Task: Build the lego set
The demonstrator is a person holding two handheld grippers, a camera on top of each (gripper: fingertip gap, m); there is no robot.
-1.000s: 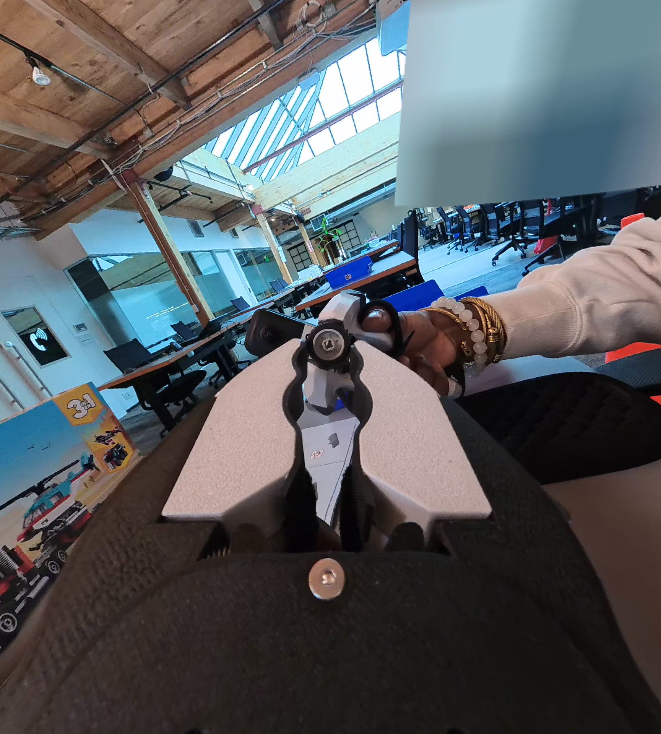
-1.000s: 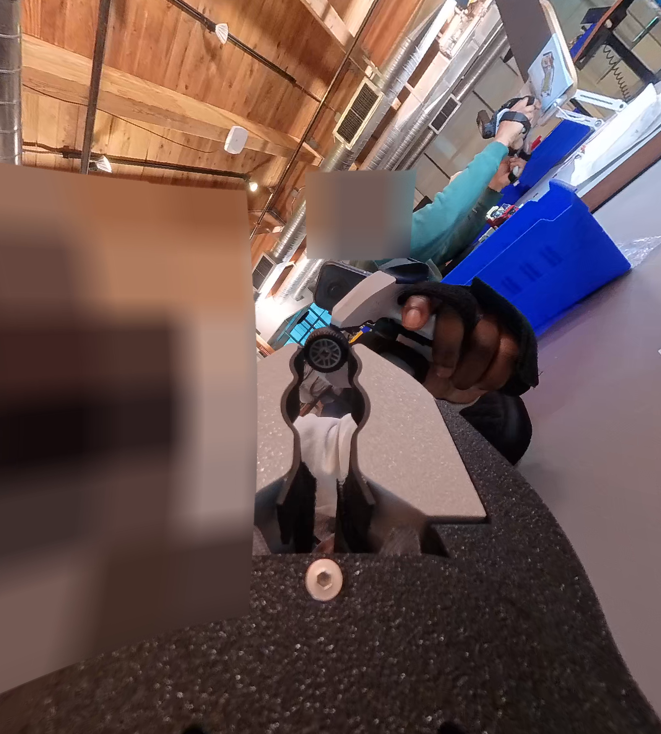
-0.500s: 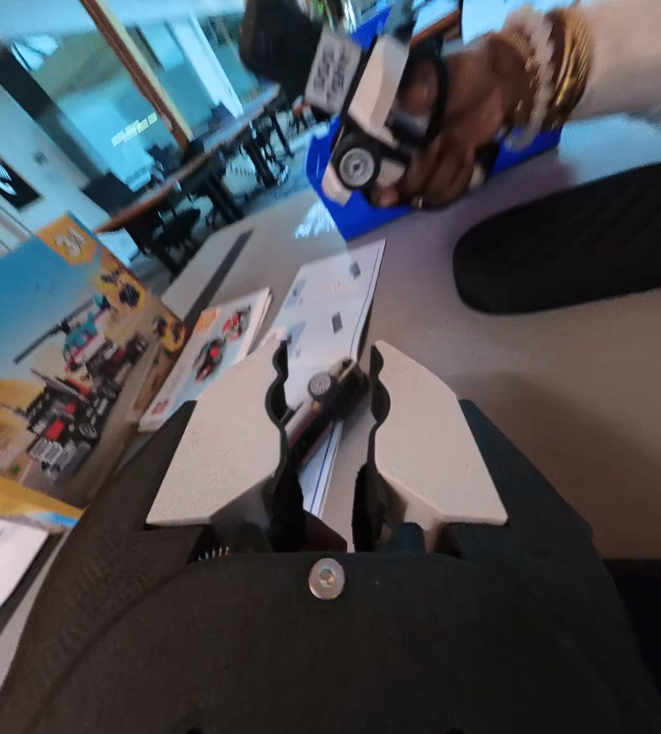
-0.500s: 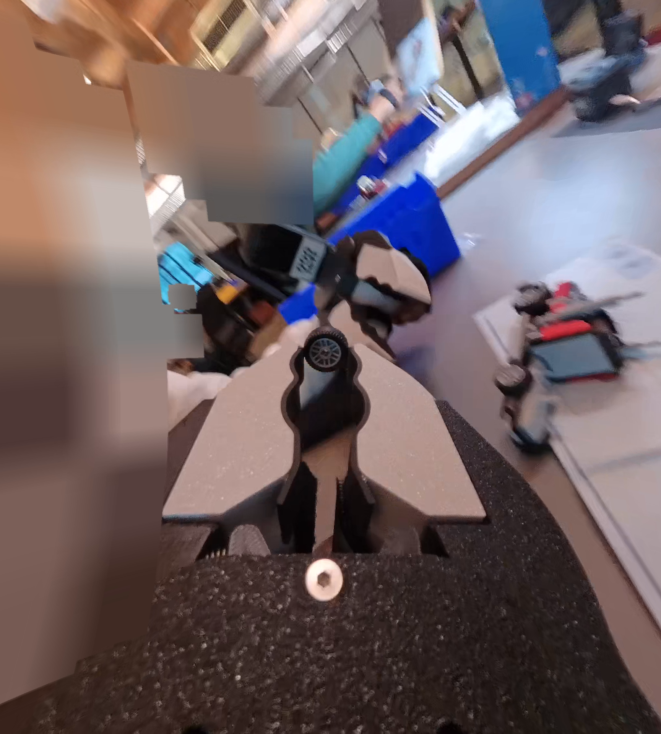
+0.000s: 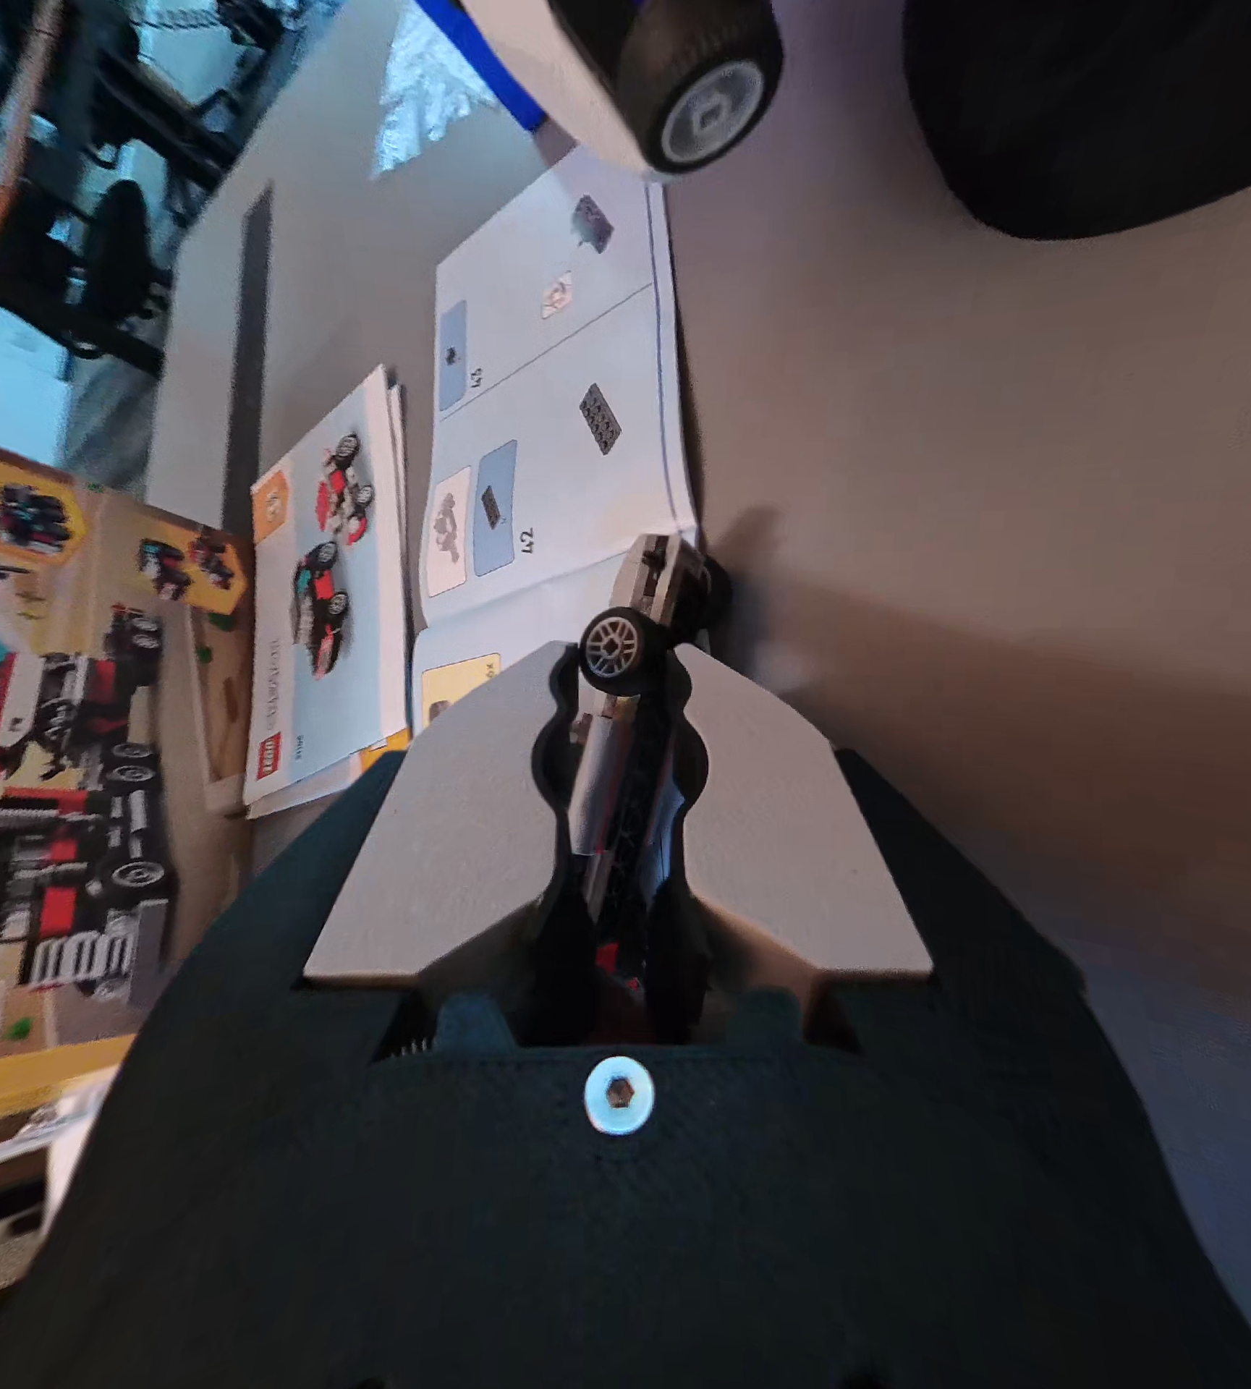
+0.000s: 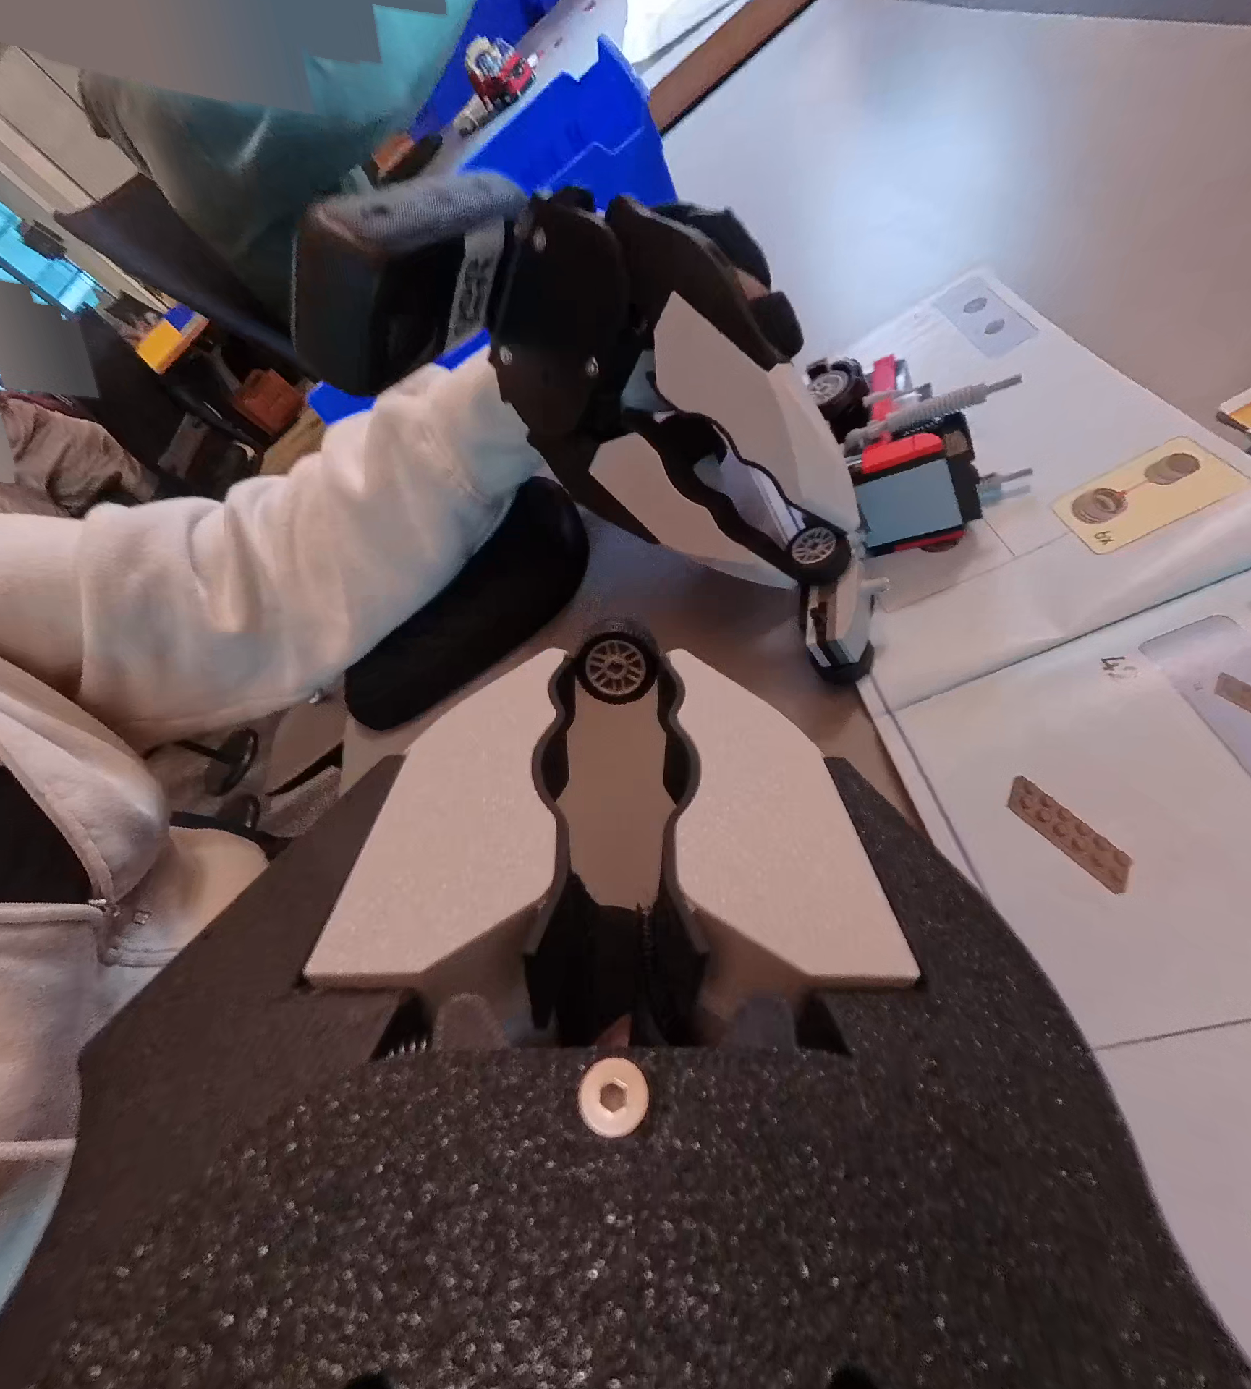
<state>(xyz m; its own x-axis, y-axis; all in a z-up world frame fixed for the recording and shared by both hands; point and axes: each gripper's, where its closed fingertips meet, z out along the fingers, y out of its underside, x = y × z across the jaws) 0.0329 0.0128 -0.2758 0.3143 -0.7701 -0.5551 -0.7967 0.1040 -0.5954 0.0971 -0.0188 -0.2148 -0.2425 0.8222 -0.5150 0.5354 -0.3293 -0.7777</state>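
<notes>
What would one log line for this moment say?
left gripper: shut on grey lego chassis | chassis end on table | right gripper: shut on loose wheel | wheel not attached

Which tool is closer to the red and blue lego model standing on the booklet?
Left. The left tool, holding a grey chassis, is right beside the model; the right tool, gripping a wheel, sits farther back.

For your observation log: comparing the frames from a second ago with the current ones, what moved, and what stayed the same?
Both hand-held grippers swung down from ceiling height to the grey table. The left hand-held gripper brought its grey-and-black lego vehicle section down beside the open white instruction booklet. Unchanged: the right hand-held gripper grips its small black spoked lego wheel.
</notes>
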